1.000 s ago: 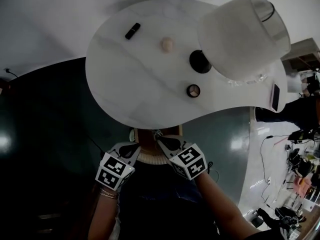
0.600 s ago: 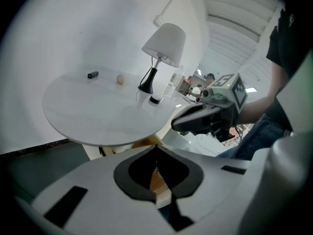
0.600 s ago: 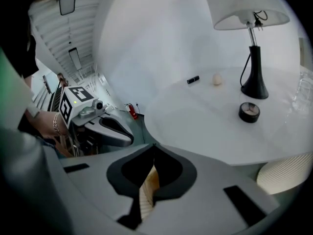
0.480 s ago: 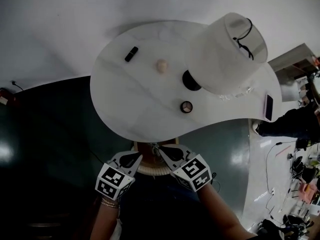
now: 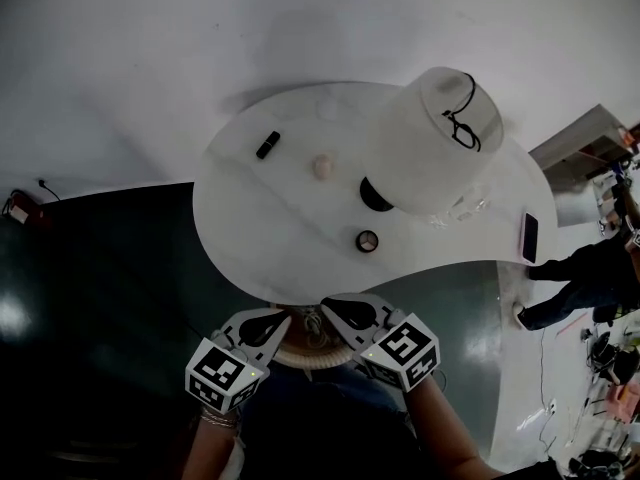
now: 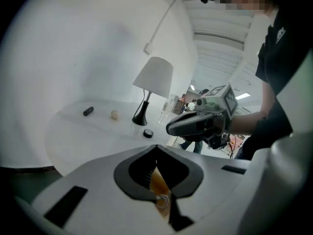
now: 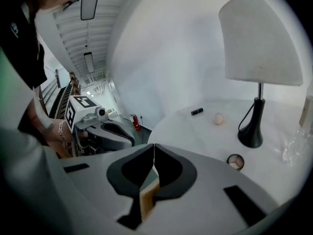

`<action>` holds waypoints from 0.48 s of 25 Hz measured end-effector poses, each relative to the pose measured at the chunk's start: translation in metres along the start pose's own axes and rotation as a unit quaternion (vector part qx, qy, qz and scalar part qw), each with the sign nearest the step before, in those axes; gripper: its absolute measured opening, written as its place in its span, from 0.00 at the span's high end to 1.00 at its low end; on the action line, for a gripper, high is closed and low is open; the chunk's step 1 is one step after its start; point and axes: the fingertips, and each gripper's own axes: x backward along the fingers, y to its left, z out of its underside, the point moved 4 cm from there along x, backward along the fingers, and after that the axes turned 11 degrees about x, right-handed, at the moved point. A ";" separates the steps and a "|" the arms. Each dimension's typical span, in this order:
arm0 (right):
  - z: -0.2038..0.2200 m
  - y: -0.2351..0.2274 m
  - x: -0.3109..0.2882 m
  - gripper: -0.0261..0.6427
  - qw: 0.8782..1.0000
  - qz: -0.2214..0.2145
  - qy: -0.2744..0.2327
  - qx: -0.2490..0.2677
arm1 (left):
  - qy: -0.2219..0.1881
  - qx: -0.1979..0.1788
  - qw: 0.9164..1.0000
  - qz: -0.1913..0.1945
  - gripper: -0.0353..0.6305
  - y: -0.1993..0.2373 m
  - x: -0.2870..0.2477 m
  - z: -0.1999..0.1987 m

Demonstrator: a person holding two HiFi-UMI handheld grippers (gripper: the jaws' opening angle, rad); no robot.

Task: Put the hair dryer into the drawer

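The left gripper (image 5: 283, 320) and right gripper (image 5: 330, 306) sit low at frame centre, below the tabletop (image 5: 270, 218) edge. Both have their fingers pressed together, holding nothing. An unidentifiable cream ribbed ring (image 5: 305, 358) shows between them.

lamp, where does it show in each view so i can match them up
Head view: lamp right of centre, shade seen from above.
Left gripper view: lamp near centre, small.
Right gripper view: lamp upper right, large.
Shared landmark: round tin beside the lamp's base, in all three.
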 end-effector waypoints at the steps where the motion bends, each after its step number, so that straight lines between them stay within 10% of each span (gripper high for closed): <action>1: -0.005 -0.002 0.004 0.93 1.000 -0.001 -0.006 0.006 | -0.009 -0.007 1.000 -0.001 0.92 -0.003 0.002 -0.007; 12: -0.060 -0.034 0.042 0.93 0.996 0.043 -0.071 0.045 | -0.084 -0.040 0.995 -0.018 0.92 -0.011 0.021 -0.074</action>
